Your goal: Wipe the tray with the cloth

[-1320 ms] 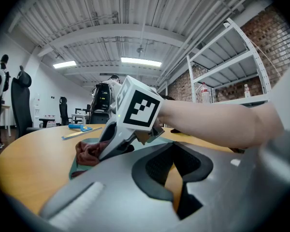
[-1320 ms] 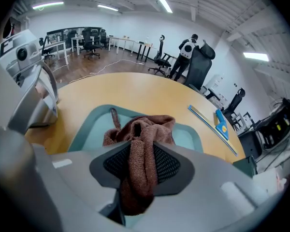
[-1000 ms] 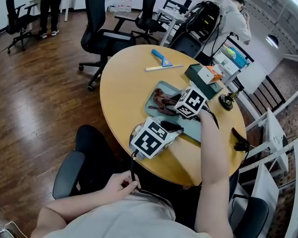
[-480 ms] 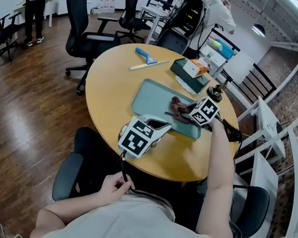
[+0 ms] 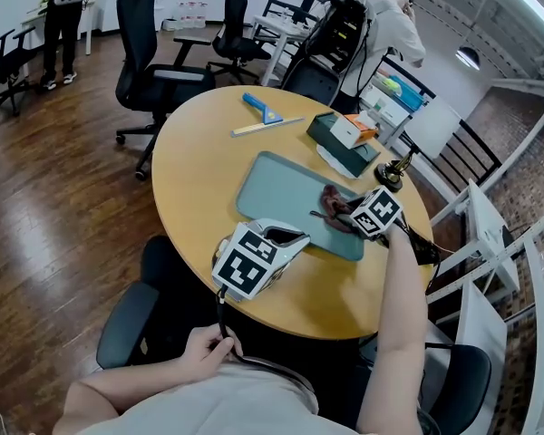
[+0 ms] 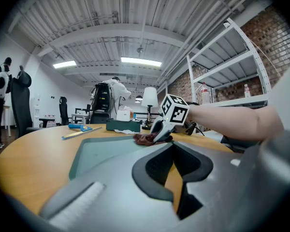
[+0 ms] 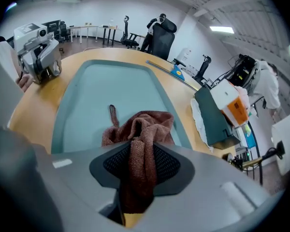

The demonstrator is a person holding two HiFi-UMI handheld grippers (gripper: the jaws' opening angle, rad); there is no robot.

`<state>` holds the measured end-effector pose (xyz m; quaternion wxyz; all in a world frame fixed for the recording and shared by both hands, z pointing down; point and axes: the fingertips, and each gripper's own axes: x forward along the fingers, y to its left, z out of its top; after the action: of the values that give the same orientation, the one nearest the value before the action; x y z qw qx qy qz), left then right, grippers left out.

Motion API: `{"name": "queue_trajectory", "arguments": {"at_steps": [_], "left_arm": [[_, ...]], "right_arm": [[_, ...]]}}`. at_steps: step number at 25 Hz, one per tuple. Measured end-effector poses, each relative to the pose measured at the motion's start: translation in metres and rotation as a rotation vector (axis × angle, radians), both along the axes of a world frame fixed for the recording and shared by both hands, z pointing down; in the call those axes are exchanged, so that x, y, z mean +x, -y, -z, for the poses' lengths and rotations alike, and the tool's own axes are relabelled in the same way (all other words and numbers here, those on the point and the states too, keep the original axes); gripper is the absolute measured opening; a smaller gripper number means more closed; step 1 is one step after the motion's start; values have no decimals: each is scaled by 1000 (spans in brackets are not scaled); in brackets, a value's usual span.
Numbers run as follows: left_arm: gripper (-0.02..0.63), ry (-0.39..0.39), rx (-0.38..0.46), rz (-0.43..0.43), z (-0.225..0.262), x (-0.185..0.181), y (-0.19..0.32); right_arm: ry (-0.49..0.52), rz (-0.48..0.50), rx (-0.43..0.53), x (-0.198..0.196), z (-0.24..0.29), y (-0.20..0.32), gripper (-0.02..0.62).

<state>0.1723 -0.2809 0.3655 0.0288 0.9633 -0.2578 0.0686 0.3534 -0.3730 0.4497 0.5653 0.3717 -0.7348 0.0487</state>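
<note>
A teal tray [image 5: 276, 193] lies on the round wooden table [image 5: 190, 170]. A brown cloth [image 5: 336, 205] rests on the tray's right end, and my right gripper [image 5: 349, 212] is shut on it. In the right gripper view the cloth [image 7: 141, 129] bunches out from between the jaws onto the tray [image 7: 111, 88]. My left gripper [image 5: 286, 238] sits at the table's near edge, just short of the tray, shut with nothing in it. From the left gripper view, the right gripper [image 6: 162, 130] presses the cloth [image 6: 144, 138] onto the tray [image 6: 101, 151].
Beyond the tray lie a blue scraper [image 5: 261, 107], a ruler [image 5: 265, 126] and a dark green box [image 5: 344, 143] with an orange-and-white carton on it. A small lamp [image 5: 394, 172] stands at the table's right edge. Office chairs [image 5: 145, 53] and people stand farther back.
My right gripper has dragged the cloth across the tray from its left-middle part to its right end. The left gripper has stayed near the table's front edge.
</note>
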Motion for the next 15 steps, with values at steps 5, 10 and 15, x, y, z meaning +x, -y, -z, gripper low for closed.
{"name": "queue_trajectory", "arguments": {"at_steps": [5,10,15], "left_arm": [[9,2,5,3,1,1,3],[9,4,6,-8,-1,8,4],[9,5,5,-4,-1,12,3]], "right_arm": [[-9,83,-2,-48,4,29,118],[-55,158,-8,-89,2,58,118],[-38,214,8,-120,2,76,118]]}}
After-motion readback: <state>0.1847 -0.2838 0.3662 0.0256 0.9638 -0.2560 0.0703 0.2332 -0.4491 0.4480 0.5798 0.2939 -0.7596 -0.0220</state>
